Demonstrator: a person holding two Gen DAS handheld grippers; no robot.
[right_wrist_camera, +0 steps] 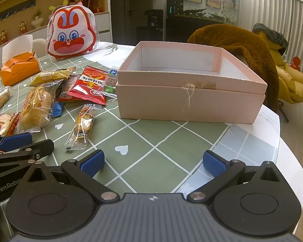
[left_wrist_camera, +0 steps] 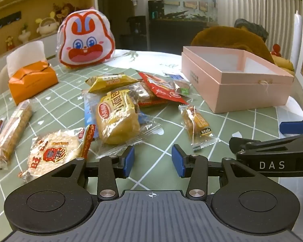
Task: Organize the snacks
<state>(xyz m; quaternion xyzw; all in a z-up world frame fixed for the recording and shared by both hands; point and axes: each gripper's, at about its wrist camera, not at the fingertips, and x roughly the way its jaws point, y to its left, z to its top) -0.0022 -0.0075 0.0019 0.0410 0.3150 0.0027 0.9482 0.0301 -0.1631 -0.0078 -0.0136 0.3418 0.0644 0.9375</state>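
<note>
Several wrapped snacks lie loose on the green checked tablecloth: a bread packet (left_wrist_camera: 117, 119) (right_wrist_camera: 36, 109), a red packet (left_wrist_camera: 163, 88) (right_wrist_camera: 91, 88), a yellow packet (left_wrist_camera: 109, 80) (right_wrist_camera: 50, 76), a round rice cracker (left_wrist_camera: 52, 151) (right_wrist_camera: 2, 123), a long roll (left_wrist_camera: 14, 129) and a small yellow bar (left_wrist_camera: 198, 125) (right_wrist_camera: 82, 127). A pink box (left_wrist_camera: 232, 86) (right_wrist_camera: 192, 102) stands lidless at the right, its inside bare. My left gripper (left_wrist_camera: 153, 157) hovers open just short of the bread packet, nothing between its pads. My right gripper (right_wrist_camera: 153, 161) is wide open over bare cloth in front of the box.
A rabbit-faced bag (left_wrist_camera: 84, 40) (right_wrist_camera: 70, 36) and an orange tissue pack (left_wrist_camera: 30, 80) (right_wrist_camera: 18, 70) stand at the back left. A brown furry throw (right_wrist_camera: 242, 46) hangs over a chair behind the box. The table's rounded edge (right_wrist_camera: 288, 151) runs close on the right.
</note>
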